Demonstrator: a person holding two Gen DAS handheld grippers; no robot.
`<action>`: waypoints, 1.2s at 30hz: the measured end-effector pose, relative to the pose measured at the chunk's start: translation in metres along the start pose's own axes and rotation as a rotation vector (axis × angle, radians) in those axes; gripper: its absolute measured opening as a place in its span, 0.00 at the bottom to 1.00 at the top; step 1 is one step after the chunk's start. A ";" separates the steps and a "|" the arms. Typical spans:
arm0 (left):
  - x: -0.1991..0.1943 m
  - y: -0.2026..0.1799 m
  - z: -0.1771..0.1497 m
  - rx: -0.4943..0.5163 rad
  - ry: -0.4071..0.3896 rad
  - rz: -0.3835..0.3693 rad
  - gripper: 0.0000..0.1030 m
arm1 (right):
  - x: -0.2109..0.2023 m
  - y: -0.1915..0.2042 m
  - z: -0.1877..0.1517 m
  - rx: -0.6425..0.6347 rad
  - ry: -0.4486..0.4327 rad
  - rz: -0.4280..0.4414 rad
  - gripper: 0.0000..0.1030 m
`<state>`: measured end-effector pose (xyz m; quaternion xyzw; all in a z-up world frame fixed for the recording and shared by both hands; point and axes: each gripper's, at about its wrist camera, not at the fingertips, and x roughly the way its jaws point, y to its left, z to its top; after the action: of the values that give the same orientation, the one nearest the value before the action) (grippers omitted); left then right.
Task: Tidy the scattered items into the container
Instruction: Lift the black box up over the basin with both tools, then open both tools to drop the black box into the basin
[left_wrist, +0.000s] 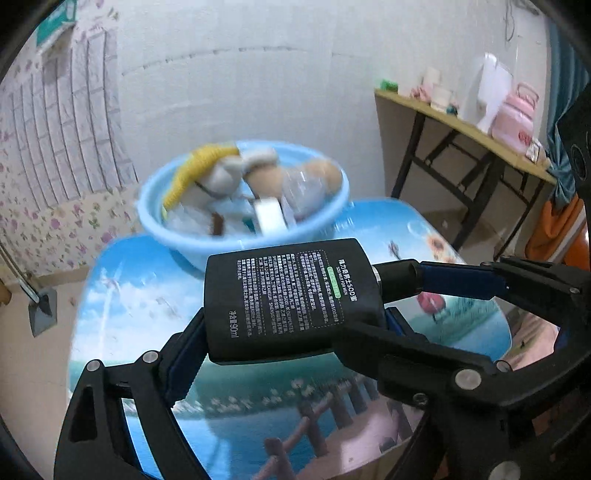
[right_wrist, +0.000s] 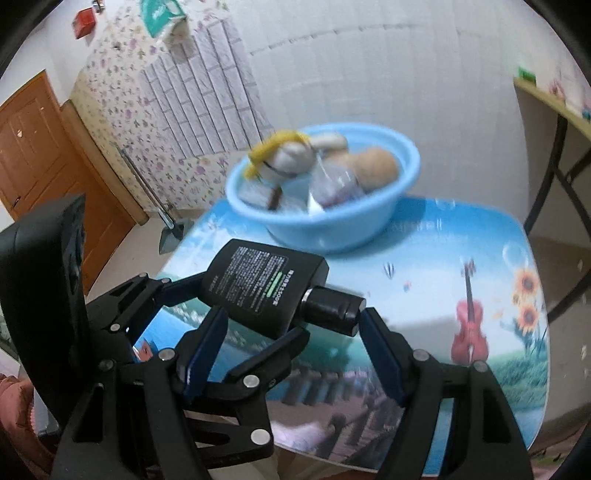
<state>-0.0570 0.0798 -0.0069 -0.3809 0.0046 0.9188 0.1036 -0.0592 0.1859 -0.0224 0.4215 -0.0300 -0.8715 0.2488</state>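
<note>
A flat black bottle (left_wrist: 280, 295) with white print and a round black cap hangs in the air above the picture-printed table (left_wrist: 129, 295), in front of the light blue basin (left_wrist: 332, 218). My left gripper (left_wrist: 275, 325) is shut on the bottle's body. My right gripper (left_wrist: 410, 295) comes in from the right and grips the cap end. In the right wrist view the bottle (right_wrist: 258, 284) lies across my right gripper (right_wrist: 291, 314), one pad at the cap's end and the other against the body, with the left gripper (right_wrist: 249, 308) holding it from the left. The basin (right_wrist: 388, 206) holds a plush toy, a brown round item and plastic bags.
The table (right_wrist: 443, 258) reaches right to a printed violin and sunflowers. A wooden desk (left_wrist: 461, 125) on black legs, with pink and white items on it, stands to the right. A metal dustpan (left_wrist: 42, 310) rests on the floor at the left. A brown door (right_wrist: 37, 147) is at the far left.
</note>
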 end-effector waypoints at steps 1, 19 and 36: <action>-0.004 0.003 0.005 0.000 -0.015 0.005 0.87 | -0.001 0.002 0.004 -0.007 -0.010 0.001 0.72; 0.028 0.037 0.067 -0.023 -0.040 0.022 0.87 | 0.018 0.008 0.077 -0.062 -0.063 0.010 0.72; 0.086 0.048 0.086 -0.010 0.006 -0.013 0.89 | 0.069 -0.030 0.103 -0.041 -0.042 0.022 0.72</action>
<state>-0.1854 0.0559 -0.0092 -0.3842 -0.0020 0.9169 0.1078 -0.1844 0.1639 -0.0135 0.3976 -0.0218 -0.8778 0.2662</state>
